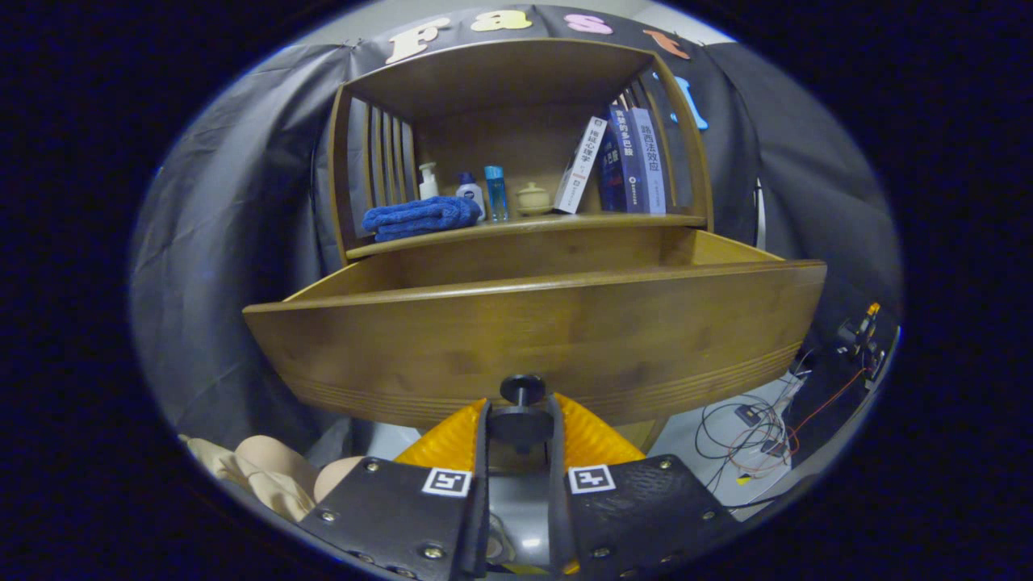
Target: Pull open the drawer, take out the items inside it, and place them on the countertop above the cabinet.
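I see the drawer (533, 339) front as smooth, satin-finished wood with grooved lower edge; its knob (522, 389) looks matt plastic; upper-left, the folded towel (420, 218) looks soft, fuzzy cloth.

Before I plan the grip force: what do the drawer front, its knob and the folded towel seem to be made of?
Drawer front: likely varnished wood, with brown grain, a slight sheen and grooved lines along its lower edge. Knob: dark and smooth, maybe metal or plastic; the gripper has its fingers closed around it. Folded towel: soft blue fabric, fuzzy pile.
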